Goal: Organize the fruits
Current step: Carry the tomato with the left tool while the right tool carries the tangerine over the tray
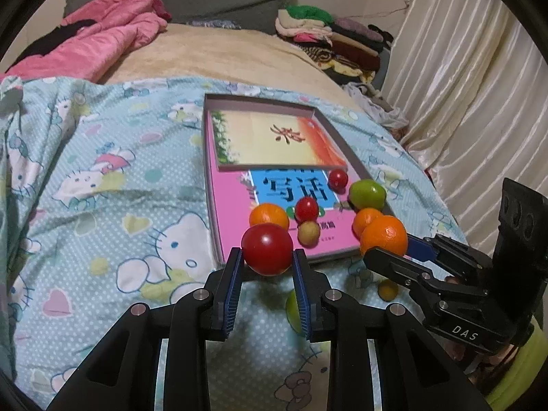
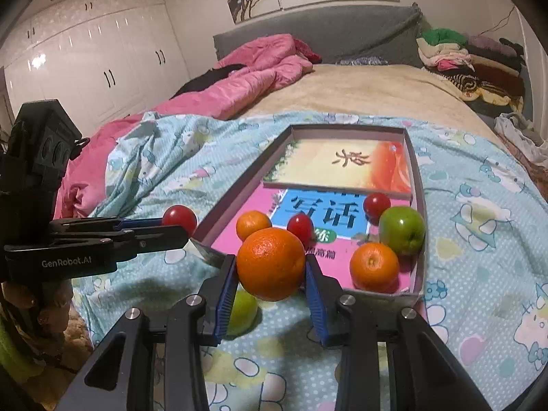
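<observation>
Red tomato (image 1: 267, 249) is clamped between the blue pads of the left gripper (image 1: 268, 257), at lower centre of the left wrist frame, in front of the near edge of the shallow box (image 1: 211, 205). The right wrist frame shows the same tomato at centre left, to the left of the box's near corner. Right gripper (image 2: 271, 267) is closed on a large orange (image 2: 271, 263), held in front of the box's near edge at lower centre of its own frame.

Box rests on a pale blue cartoon-print sheet (image 1: 102, 188) and has printed books as its floor. Inside it, right wrist frame: green apple (image 2: 402, 229) against the right wall, a small orange (image 2: 374, 267) in front of it near the front wall, another small orange (image 2: 253, 224) at left, two small red tomatoes (image 2: 300, 227) and (image 2: 376, 204). Left wrist frame adds a small yellowish fruit (image 1: 308, 234) in the box.

On the sheet outside the box: a green fruit (image 2: 244, 311), partly hidden behind the right gripper's left pad, and a small yellow-green fruit (image 1: 388, 289) below the right gripper in the left wrist frame.

Pink quilt (image 2: 239, 78) and a pile of folded clothes (image 2: 469, 58) lie in the upper part of the frame.
</observation>
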Demonstrator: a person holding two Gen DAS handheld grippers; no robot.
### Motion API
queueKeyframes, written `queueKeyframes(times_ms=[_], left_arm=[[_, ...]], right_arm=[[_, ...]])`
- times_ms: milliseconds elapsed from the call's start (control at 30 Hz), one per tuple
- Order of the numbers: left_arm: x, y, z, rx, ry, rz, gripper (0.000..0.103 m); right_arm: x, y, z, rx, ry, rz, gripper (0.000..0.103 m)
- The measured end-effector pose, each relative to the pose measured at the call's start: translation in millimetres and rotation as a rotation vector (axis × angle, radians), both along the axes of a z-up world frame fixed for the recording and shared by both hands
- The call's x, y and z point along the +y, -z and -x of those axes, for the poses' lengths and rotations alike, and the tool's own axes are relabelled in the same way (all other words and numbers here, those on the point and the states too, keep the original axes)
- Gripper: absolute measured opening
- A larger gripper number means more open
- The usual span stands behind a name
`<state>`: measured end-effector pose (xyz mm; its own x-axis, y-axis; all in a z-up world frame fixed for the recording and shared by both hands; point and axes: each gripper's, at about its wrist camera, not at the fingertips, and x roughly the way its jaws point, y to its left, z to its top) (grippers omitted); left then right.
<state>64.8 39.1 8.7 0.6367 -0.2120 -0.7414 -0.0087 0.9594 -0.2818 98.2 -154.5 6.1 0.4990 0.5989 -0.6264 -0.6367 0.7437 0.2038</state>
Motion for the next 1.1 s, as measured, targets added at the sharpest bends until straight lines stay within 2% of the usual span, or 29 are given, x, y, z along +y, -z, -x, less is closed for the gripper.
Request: queueKeyframes(times_ms=[300,633,1100], left_arm=[[-1.3,-0.6,-4.9,-0.009,-0.016,0.000,0.029],[-9.2,9.2,-20.3,0.018,-0.012,-0.008,0.029],[-6.6,19.9,-28.4,0.040,-0.031,-0.027,0.029]], right_arm=[[-2.9,-6.0,-2.6,-0.024,0.027,-0.027,0.038],[-5.0,-11.4,-12.5,-0.036,0.053,-0.064,0.038],[-12.6,-15.3,-25.3,-0.058,0.111,-0.065,0.038]])
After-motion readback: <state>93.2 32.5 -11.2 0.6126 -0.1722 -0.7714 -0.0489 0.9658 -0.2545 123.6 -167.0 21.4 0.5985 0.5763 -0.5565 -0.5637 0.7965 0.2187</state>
